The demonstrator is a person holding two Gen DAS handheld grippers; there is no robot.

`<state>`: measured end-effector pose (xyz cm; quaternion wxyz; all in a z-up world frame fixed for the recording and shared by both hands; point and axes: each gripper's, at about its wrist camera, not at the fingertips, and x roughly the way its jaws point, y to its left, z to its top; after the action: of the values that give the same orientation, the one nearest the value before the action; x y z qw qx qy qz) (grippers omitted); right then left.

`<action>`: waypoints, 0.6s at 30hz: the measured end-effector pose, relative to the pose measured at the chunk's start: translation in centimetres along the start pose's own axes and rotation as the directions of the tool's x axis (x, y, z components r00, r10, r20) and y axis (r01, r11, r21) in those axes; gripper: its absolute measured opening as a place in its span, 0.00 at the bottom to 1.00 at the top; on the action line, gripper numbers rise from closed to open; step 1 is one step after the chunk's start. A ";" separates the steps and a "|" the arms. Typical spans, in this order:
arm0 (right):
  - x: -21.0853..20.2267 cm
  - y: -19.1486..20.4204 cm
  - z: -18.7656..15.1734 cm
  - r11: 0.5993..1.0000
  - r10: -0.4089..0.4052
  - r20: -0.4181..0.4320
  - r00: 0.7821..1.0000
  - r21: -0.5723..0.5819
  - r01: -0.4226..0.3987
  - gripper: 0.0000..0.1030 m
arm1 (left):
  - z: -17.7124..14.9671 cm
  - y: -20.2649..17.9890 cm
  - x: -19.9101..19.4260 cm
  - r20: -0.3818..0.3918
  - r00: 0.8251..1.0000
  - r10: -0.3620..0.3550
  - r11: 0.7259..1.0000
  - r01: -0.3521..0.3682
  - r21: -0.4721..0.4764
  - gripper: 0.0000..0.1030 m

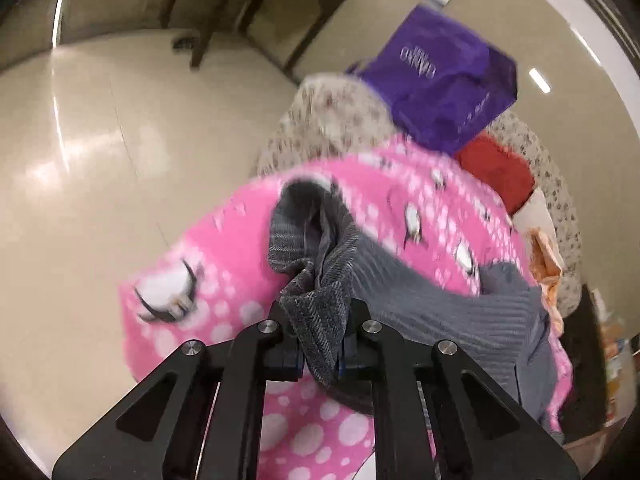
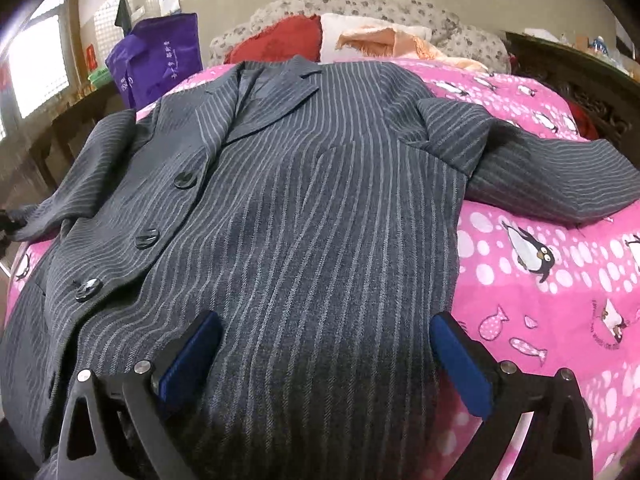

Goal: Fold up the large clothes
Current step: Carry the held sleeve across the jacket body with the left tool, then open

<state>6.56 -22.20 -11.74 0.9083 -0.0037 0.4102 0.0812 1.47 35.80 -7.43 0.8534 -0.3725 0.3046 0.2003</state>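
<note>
Your grey pinstriped jacket (image 2: 304, 200) lies spread front-up on the pink penguin blanket (image 2: 560, 288). Your left gripper (image 1: 320, 340) pinches its sleeve cuff (image 1: 316, 280) at the blanket's edge; your right gripper (image 2: 326, 360) hangs spread wide over the lower front, pads clear. Beyond sit a purple bag (image 1: 440, 80), red cloth (image 2: 276, 40) and glossy tiled floor (image 1: 100, 160). Three dark buttons (image 2: 147, 238) run down the front.

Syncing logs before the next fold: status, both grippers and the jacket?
Left gripper shut on jacket sleeve. Right gripper open over striped jacket, flat on pink blanket. Nothing in the way.
</note>
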 end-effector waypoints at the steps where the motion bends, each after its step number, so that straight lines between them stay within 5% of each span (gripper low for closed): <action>1: -0.4 -0.1 0.3 1.000 -0.006 -0.006 1.000 0.004 0.006 1.00 | 0.8 0.2 -1.6 0.064 0.998 0.019 1.000 -0.019 0.001 0.09; 6: -4.7 -4.0 0.6 0.994 -0.098 0.059 0.993 0.059 0.094 1.00 | 5.2 2.3 -8.5 0.304 0.943 0.132 0.989 -0.104 -0.106 0.09; 9: -5.6 -7.2 0.4 0.978 -0.189 0.046 0.981 0.104 0.183 1.00 | 5.5 -0.9 -8.6 0.286 0.957 0.054 0.999 -0.052 -0.012 0.09; 12: -5.5 -9.8 -0.3 0.955 -0.253 0.009 0.968 0.161 0.248 1.00 | 4.0 -7.1 -7.5 0.232 0.967 -0.101 0.989 0.072 0.130 0.09; 16: -4.8 -11.2 -1.1 0.941 -0.282 -0.044 0.958 0.182 0.285 1.00 | -1.1 -19.6 -3.5 0.038 0.943 -0.331 0.898 0.302 0.320 0.09; 18: -3.9 -11.3 -1.9 0.939 -0.294 -0.092 0.951 0.158 0.306 1.00 | -5.6 -27.1 -1.2 -0.104 0.903 -0.417 0.802 0.419 0.425 0.09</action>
<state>4.37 -34.08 -10.77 0.8928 0.0089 0.4405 -0.0937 13.92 14.03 4.32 0.9370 -0.2297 0.2543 -0.0671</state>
